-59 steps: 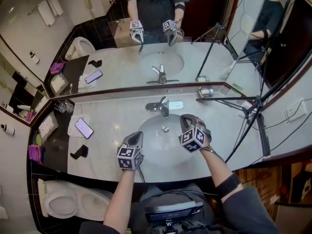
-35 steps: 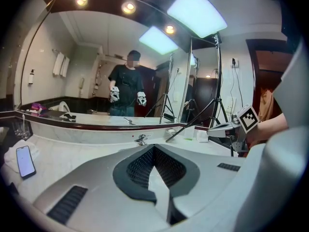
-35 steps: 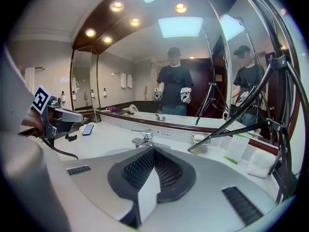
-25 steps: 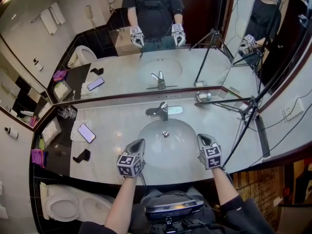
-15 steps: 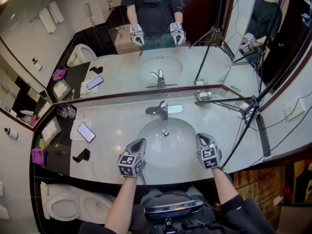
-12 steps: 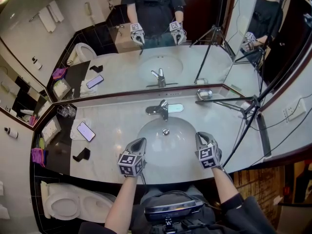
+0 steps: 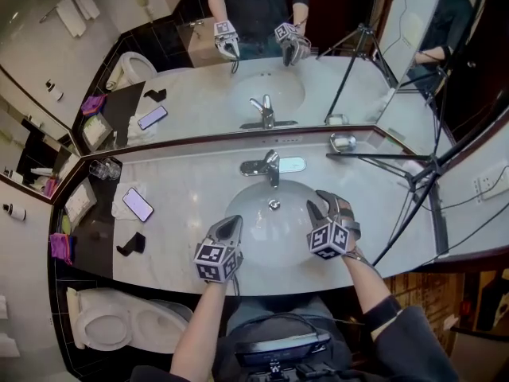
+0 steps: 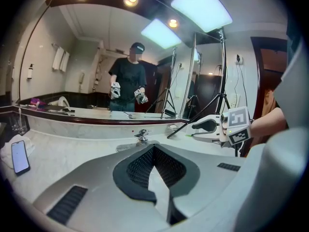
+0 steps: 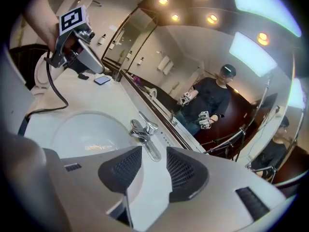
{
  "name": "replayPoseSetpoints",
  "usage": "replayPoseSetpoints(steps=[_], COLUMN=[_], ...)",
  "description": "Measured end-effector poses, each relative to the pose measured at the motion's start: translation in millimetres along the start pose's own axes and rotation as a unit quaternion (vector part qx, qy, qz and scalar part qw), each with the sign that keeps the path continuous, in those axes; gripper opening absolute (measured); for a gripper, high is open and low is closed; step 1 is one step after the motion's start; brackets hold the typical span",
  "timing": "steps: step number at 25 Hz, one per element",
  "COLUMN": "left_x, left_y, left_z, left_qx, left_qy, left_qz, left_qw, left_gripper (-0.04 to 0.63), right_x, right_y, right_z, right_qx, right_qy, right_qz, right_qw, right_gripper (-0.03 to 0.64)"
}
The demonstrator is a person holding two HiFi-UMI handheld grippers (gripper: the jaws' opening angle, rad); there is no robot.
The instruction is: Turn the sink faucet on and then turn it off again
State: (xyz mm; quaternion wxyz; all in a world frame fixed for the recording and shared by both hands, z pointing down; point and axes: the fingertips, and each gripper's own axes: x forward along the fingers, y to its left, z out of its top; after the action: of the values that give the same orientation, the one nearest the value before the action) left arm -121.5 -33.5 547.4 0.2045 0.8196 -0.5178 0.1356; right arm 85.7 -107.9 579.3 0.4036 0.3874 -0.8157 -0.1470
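Note:
The chrome faucet [image 7: 266, 165] stands behind the white sink basin [image 7: 256, 233], its lever pointing left; no water shows. My left gripper [image 7: 234, 223] hovers over the basin's front left rim, jaws shut and empty, and the faucet [image 8: 141, 136] lies well ahead of it. My right gripper [image 7: 324, 204] is over the basin's right side, rolled, and its jaws are opening with nothing between them. In the right gripper view the faucet [image 9: 144, 128] sits just beyond the gap of the right gripper [image 9: 154, 159], apart from it.
A phone [image 7: 137, 204] on a white cloth, glasses [image 7: 103, 170] and a black holder [image 7: 130, 246] are on the counter's left. A soap dish [image 7: 343, 142] and a tripod [image 7: 413, 177] stand at the right. A mirror backs the counter; a toilet [image 7: 119, 329] is at lower left.
My right gripper has moved from the basin's front right rim inward towards the faucet, rolled, and its jaws have gone from shut to apart. The left gripper has stayed put.

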Motion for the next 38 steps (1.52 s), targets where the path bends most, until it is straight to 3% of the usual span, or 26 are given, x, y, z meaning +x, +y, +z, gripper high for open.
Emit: replayPoseSetpoints(steps=[8, 19, 29, 38], left_x=[29, 56, 57, 55], left_y=[17, 44, 72, 87], left_z=[-6, -15, -24, -32], left_qx=[-0.010, -0.020, -0.041, -0.048], left_qy=[0.005, 0.002, 0.001, 0.008], left_qz=[-0.001, -0.002, 0.013, 0.023], left_qw=[0.9999, 0.9998, 0.9991, 0.9986], left_gripper=[0.002, 0.002, 0.002, 0.002], right_x=[73, 169, 218, 236], right_y=[7, 25, 46, 37], right_z=[36, 74, 76, 86], right_qx=[-0.157, -0.297, -0.336, -0.257], right_qy=[-0.011, -0.034, -0.023, -0.009], right_qz=[0.017, 0.038, 0.063, 0.059], right_qw=[0.987, 0.953, 0.939, 0.965], right_gripper=[0.216, 0.216, 0.218, 0.219])
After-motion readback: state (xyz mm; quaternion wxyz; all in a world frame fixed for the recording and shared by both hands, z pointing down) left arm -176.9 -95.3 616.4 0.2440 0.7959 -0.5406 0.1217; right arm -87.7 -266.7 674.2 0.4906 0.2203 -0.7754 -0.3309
